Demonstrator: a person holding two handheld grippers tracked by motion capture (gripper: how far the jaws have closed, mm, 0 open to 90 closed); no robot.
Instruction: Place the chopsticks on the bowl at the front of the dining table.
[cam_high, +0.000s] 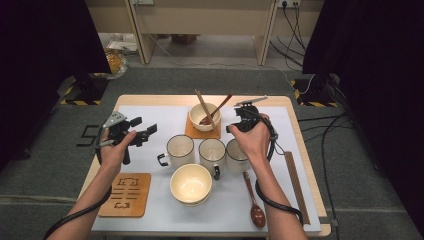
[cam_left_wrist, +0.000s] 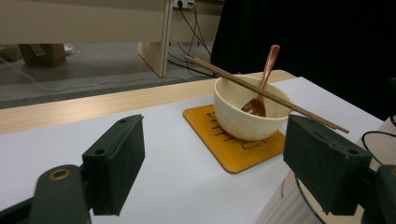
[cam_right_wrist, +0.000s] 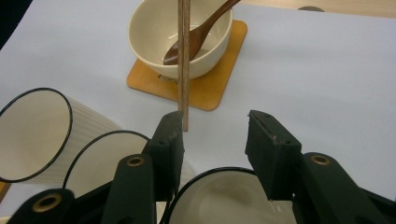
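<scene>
currently, status by item:

scene: a table (cam_high: 300, 150) under a white mat carries a cream bowl (cam_high: 205, 117) on an orange coaster (cam_high: 192, 131), three black-rimmed mugs (cam_high: 212, 152) in a row, a second bowl (cam_high: 191, 183) nearer the person, a spare wooden spoon (cam_high: 255, 207), a long wooden strip (cam_high: 296, 185) at the right edge and a second coaster (cam_high: 126, 194) at front left.

task item: the chopsticks (cam_right_wrist: 184, 65) lie across the rim of the far bowl, beside a brown spoon (cam_right_wrist: 196, 37) resting inside it. their near end overhangs the coaster and points at the right gripper.

right gripper: the right gripper (cam_right_wrist: 215, 133) hovers above the rightmost mug, jaws about half open, nothing between the pads. in the right gripper view the chopstick tip sits just by the left jaw, outside the gap.

left gripper: the left gripper (cam_left_wrist: 212, 158) is held off the table left of the mugs, jaws wide apart and empty, aimed toward the far bowl.

step in hand: judged as the approach to the chopsticks, before any grasp.

next move: the right gripper likely needs a small sideways shift to bring the overhanging end between the pads, then a closing grip on both sticks together.

caution: a push on the sticks could tip them off the rim or disturb the spoon.
</scene>
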